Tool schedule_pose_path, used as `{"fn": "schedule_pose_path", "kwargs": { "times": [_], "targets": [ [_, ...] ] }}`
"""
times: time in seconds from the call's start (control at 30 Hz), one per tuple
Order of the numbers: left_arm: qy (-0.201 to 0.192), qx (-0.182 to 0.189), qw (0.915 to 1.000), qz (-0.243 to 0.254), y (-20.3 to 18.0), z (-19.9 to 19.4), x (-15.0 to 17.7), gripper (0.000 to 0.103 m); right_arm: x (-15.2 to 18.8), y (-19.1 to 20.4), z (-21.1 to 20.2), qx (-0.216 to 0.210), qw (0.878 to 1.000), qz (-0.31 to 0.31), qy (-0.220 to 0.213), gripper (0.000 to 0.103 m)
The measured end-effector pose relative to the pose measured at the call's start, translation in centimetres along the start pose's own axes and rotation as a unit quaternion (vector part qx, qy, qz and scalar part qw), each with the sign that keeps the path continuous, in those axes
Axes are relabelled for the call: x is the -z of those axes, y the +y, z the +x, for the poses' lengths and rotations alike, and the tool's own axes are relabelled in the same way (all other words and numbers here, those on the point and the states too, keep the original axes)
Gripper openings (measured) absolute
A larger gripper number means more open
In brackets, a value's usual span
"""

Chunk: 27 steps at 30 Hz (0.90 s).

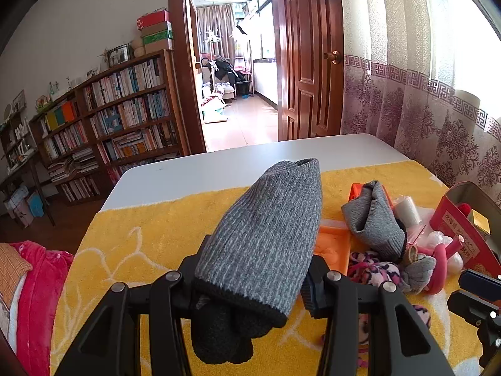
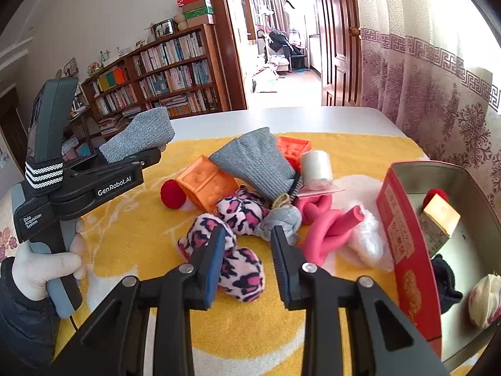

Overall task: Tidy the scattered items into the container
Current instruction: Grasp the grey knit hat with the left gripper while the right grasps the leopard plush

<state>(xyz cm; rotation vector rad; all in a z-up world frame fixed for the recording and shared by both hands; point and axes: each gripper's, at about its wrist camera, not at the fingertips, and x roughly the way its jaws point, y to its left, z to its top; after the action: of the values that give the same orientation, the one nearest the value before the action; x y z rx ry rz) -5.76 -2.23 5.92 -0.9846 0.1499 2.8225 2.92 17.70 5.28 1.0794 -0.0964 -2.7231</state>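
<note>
1. On my left, the left tongs (image 1: 255,277) are clenched on a grey knit sock (image 1: 266,235). Its long axis runs forward and up, away from the camera, with the dark-trimmed cuff end hanging down toward me and the far end pointing at the doorway. It is lifted clear of the yellow towel (image 1: 150,235) that covers the bench (image 1: 203,166).
2. From the right wrist camera I see that same sock (image 2: 141,136) sticking out beyond the tongs (image 2: 150,156), tilted upward, well to the left of the pile.
3. Mid-bench lies the pile: a red ball (image 2: 172,194) beside an orange block (image 2: 206,183), a second grey sock (image 2: 256,163) draped over the heap, a leopard-print plush piece (image 2: 235,244), a small grey knotted bundle (image 2: 281,219), a white roll (image 2: 316,164) and a pink foam tube (image 2: 328,222).
4. My right tongs (image 2: 247,266) are released, the jaws standing apart just above the leopard-print plush piece, gripping nothing.
5. Far right stands the red tin (image 2: 404,235), open-topped, its long side running away from me. A small box (image 2: 438,222) and a dark item already lie inside.
6. The pink foam tube and white fluff lie between the pile and the tin's wall.
</note>
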Motion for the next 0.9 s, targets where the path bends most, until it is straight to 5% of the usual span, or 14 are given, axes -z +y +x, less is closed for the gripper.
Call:
{"fn": "schedule_pose_path", "kwargs": {
  "times": [0.2,0.27,0.3,0.5,0.57,0.67,0.9],
  "targets": [
    [-0.003,0.019,0.9998,0.000,-2.0,-0.8,-0.3,0.050,0.9,-2.0,0.6,-0.043,0.998,0.025,0.038,0.031],
    [-0.001,0.018,0.9998,-0.005,-2.0,-0.7,-0.2,0.050,1.0,-1.7,1.7,-0.056,0.997,0.028,0.055,0.072],
    [0.000,0.019,0.9998,-0.008,-2.0,-0.7,-0.1,0.050,1.0,-1.4,2.2,-0.059,0.996,0.024,0.058,0.074],
    [0.000,0.027,0.9995,-0.016,-1.6,-0.5,0.5,0.050,1.1,1.3,6.4,-0.046,0.995,-0.031,0.087,0.074],
    [0.003,0.031,0.9994,-0.018,-1.4,-0.2,0.7,0.050,1.4,1.6,7.7,-0.050,0.993,-0.029,0.101,0.052],
    [0.007,0.032,0.9993,-0.016,-1.3,0.1,1.0,0.050,1.7,2.4,7.3,-0.046,0.994,-0.046,0.089,0.041],
    [0.003,0.027,0.9996,-0.008,-1.8,-0.3,1.2,0.050,2.0,2.0,3.8,-0.040,0.997,-0.044,0.044,0.035]
  ]
}}
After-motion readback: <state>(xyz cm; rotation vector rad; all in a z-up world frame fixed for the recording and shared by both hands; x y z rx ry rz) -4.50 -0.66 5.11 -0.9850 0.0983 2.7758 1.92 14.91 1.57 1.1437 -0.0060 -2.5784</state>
